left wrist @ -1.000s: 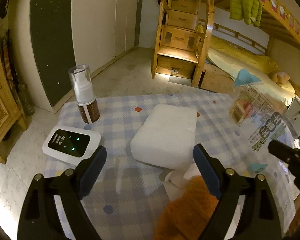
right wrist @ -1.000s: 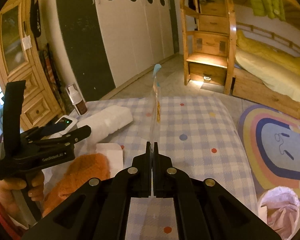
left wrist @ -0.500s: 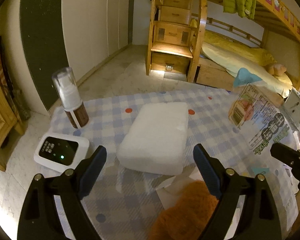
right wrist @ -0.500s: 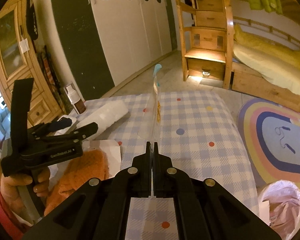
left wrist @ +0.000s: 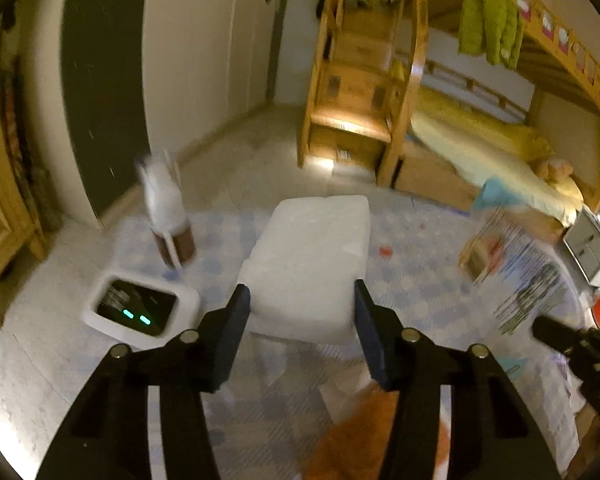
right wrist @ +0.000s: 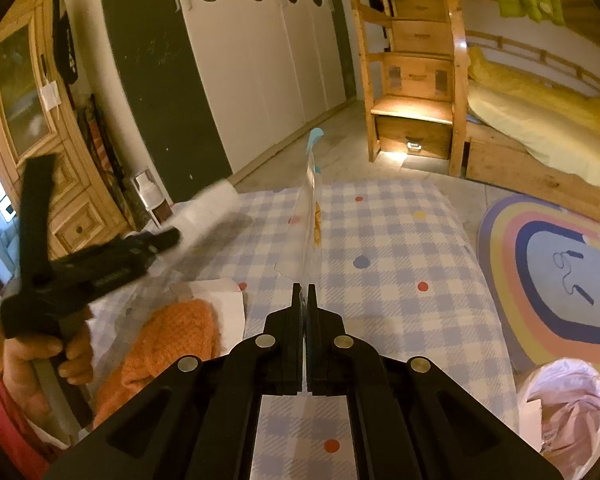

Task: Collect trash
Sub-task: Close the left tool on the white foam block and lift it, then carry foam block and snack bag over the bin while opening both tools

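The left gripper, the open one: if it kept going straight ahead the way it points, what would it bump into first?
Most likely the white tissue pack. It lies directly ahead of the left gripper, whose open fingers already frame its near end. The picture is blurred, so depth is uncertain.

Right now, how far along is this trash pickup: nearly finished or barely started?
Partway, it seems. The right gripper is shut on a printed plastic wrapper above the checked table, not yet dropped into the lined trash bin on the floor, which already holds something. The left gripper is open, with the white tissue pack between its fingers. White paper beside the orange knit remains.
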Motion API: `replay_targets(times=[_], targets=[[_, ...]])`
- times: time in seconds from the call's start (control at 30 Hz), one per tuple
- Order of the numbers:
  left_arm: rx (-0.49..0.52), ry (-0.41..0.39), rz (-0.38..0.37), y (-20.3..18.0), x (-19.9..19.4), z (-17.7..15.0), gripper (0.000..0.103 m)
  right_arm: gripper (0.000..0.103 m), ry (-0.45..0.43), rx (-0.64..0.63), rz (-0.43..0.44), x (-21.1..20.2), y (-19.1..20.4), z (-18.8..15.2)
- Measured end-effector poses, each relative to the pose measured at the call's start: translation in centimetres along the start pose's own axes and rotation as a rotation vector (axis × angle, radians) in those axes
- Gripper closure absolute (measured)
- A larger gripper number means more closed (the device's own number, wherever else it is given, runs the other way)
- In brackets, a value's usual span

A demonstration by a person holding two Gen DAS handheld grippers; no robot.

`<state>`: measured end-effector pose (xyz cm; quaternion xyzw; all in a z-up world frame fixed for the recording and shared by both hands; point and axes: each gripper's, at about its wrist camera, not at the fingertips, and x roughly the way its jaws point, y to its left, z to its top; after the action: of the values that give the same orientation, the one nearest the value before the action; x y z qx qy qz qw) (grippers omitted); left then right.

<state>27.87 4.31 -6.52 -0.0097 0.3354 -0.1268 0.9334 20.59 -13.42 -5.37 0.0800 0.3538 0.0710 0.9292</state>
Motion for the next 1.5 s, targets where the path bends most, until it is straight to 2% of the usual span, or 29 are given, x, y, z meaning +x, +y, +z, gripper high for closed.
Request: replay_targets(times=[0.17, 0.33, 0.63, 0.83, 0.97, 1.3, 1.5], targets=[[0.028, -0.139, -0.003, -4.2, -5.6, 0.0, 0.051, 0.103, -0.034, 0.033, 0.011, -1.1, -0.7, 0.3], [0.087, -0.168, -0.065, -9.2, -7.4, -0.8, 0.050, 0.103, -0.082, 0.072, -0.015, -3.8, -2.2, -0.1], [0.211, -0.106, -0.226, -18.0, -6.5, -2.5, 0.046, 0.103, -0.127, 0.168, -0.170, -10.5, -8.1, -2.8], [0.297, -0.030, -0.340, -24.4, -5.3, -4.6, 0.046, 0.103, -0.089, 0.231, -0.287, -14.2, -12.8, -6.6], [0.371, -0.012, -0.413, -28.6, -5.2, -5.9, 0.046, 0.103, -0.064, 0.254, -0.354, -16.1, -15.0, -8.7], [0.481, 0.063, -0.488, -36.4, -3.0, -9.5, 0.043, 0.103, -0.025, 0.367, -0.436, -18.8, -20.9, -13.6], [0.505, 0.089, -0.500, -38.0, -1.6, -10.6, 0.040, 0.101, -0.013, 0.427, -0.449, -18.5, -23.7, -15.1]])
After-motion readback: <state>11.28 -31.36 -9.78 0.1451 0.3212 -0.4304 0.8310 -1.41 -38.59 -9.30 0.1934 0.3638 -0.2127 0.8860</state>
